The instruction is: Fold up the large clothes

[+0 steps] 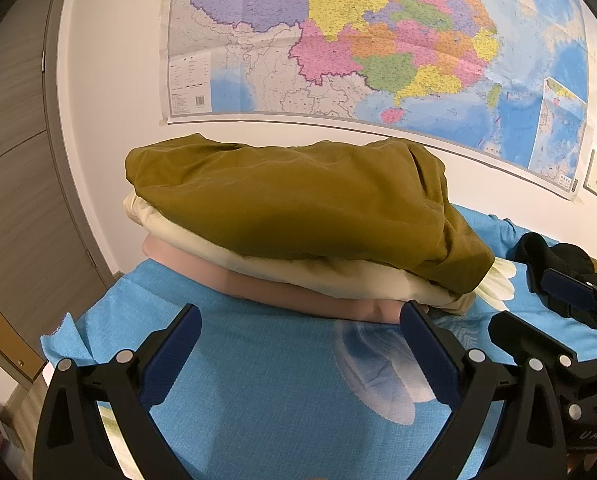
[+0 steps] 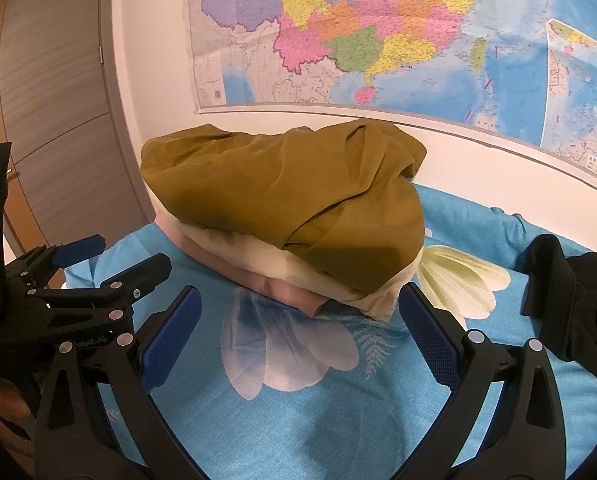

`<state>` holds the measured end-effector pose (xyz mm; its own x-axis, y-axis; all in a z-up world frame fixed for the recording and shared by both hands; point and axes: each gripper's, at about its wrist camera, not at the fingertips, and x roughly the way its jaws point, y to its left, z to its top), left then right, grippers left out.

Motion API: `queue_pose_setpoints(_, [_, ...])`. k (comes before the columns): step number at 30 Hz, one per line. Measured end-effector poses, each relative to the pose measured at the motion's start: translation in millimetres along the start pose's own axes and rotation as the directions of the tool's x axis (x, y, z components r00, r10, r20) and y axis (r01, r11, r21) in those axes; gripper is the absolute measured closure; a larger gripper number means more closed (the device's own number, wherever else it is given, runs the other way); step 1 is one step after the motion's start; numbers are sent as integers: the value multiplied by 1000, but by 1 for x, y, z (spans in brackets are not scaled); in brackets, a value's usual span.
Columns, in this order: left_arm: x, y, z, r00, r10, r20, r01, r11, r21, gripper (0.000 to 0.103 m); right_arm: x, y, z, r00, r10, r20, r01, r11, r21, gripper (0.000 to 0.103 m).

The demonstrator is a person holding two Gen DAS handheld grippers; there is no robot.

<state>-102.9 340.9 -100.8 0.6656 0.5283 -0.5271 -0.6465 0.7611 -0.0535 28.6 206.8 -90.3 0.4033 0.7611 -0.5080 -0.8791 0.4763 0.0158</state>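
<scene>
- Left gripper point(image 1: 300, 344) sits low over the blue bedsheet point(image 1: 266, 392), its two blue-padded fingers point(image 1: 174, 352) spread wide with nothing between them but sheet.
- It points straight at the pile of folded clothes point(image 1: 298, 248), fingertips just short of the pile's near edge, not touching the cloth.
- Right gripper point(image 2: 300, 328) is in much the same pose: level, low over the sheet, tongs wide apart and holding nothing.
- Its right finger tip lies just beside the pile's near right corner; whether it touches there, I cannot tell.
- The two tools ride side by side: the right gripper shows at the right edge of the left wrist view, the left gripper at the left edge of the right wrist view, both aimed the same way.
- The pile itself: olive-brown garment point(image 2: 290, 200) on top, bulging and a bit rumpled, a cream garment point(image 1: 282, 268) under it, a pink garment point(image 1: 258, 290) at the bottom, resting on the sheet.
- The stack sits near the far side of the bed, below the wall map point(image 1: 378, 40).
- A black garment point(image 2: 570, 292) lies crumpled on the sheet to the right, well apart from the pile.
- A wooden door point(image 2: 58, 120) stands at the left, behind the bed's corner.
</scene>
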Motion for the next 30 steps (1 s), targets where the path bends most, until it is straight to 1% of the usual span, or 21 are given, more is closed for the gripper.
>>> queue_pose_setpoints(30, [-1,-3,-2,1000,2,5,-2,1000,11,7,-1,4,1,1000,4,4,-4,1000,1,6])
